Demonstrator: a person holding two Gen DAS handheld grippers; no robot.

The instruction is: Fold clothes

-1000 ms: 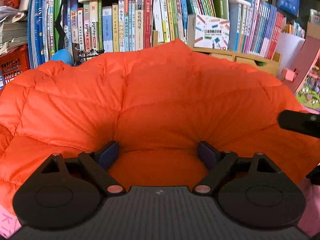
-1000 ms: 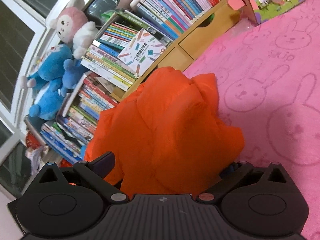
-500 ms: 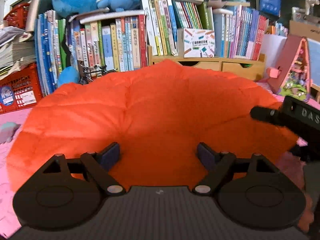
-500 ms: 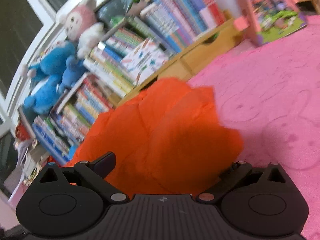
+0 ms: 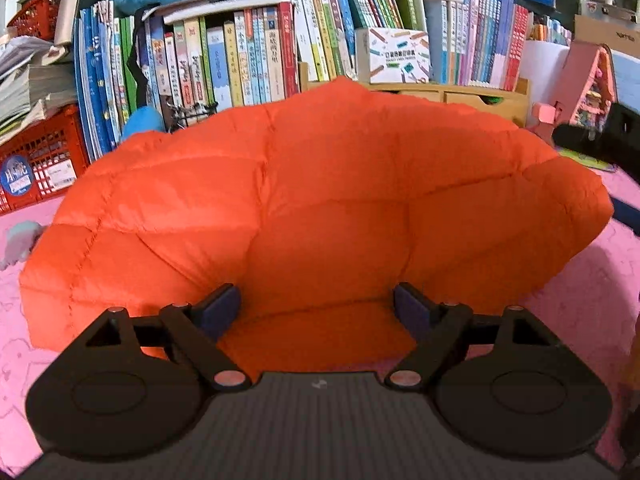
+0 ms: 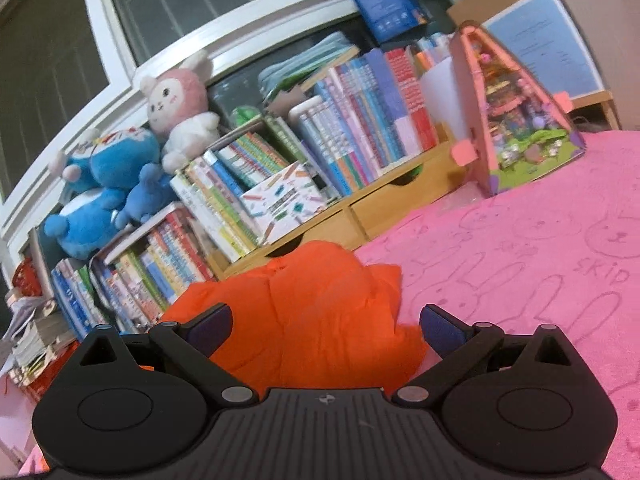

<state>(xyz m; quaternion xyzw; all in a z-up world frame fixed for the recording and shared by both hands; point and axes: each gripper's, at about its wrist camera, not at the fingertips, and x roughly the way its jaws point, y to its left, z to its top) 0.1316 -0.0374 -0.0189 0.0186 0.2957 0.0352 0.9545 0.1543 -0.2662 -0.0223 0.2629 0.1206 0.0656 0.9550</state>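
An orange quilted jacket (image 5: 320, 208) is seen bunched in a puffy, rounded heap on the pink rabbit-print blanket (image 6: 520, 264), just in front of the bookshelf (image 5: 248, 60); whether a fold has been made cannot be told, and no flat, squared bundle is shown. The left gripper (image 5: 318, 304) is spread wide with jacket fabric lying between its fingers, nothing pinched. The right gripper (image 6: 324, 326) is likewise wide apart, held over the jacket's right edge. Beside the shelf, right of the jacket, a pink toy house (image 6: 508, 116) is stood, well clear
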